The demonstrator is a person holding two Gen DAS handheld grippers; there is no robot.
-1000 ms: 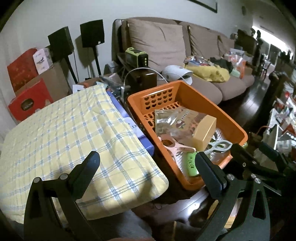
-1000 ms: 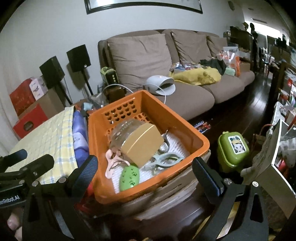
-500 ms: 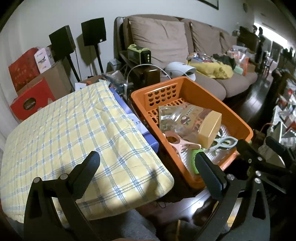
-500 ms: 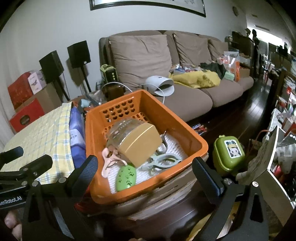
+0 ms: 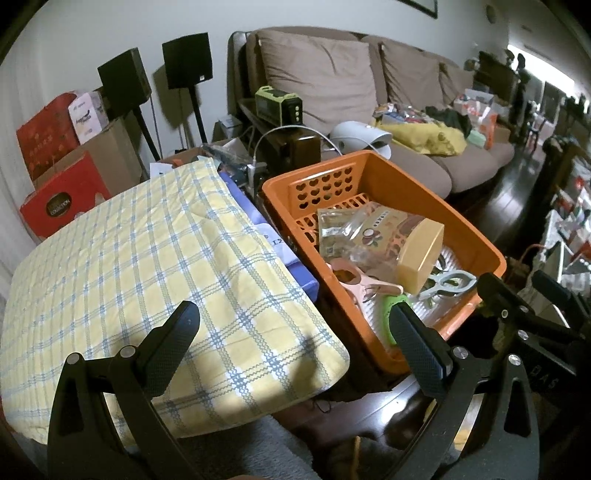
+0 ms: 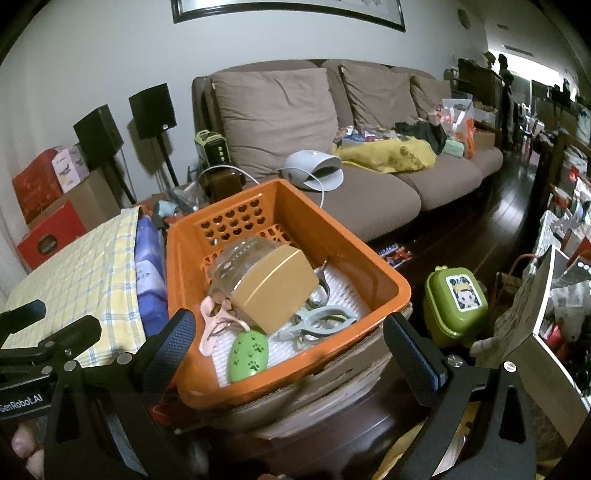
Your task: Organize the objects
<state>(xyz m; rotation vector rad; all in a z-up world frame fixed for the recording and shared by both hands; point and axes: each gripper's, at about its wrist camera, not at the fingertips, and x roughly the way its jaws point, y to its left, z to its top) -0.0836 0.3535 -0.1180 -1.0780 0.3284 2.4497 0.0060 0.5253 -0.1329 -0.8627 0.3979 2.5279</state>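
Orange basket (image 6: 284,206), center frame, holds a tan box (image 6: 275,291), clips and a green oval; its near wall hides some contents. Both tools (image 5: 291,332) (image 6: 288,339) spread, empty.

place: home living room | evidence: brown sofa (image 6: 332,155), stand speakers (image 6: 151,110), framed picture (image 6: 288,11)

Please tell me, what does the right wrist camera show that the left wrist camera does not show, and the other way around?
Only the right wrist view shows the green lidded box on the floor beside the basket, and the whole green oval case.

Only the left wrist view shows the full spread of the yellow checked cloth and the printed front of the snack pouch.

Both show the orange basket, the tan box in it, the sofa, and both grippers open and empty.
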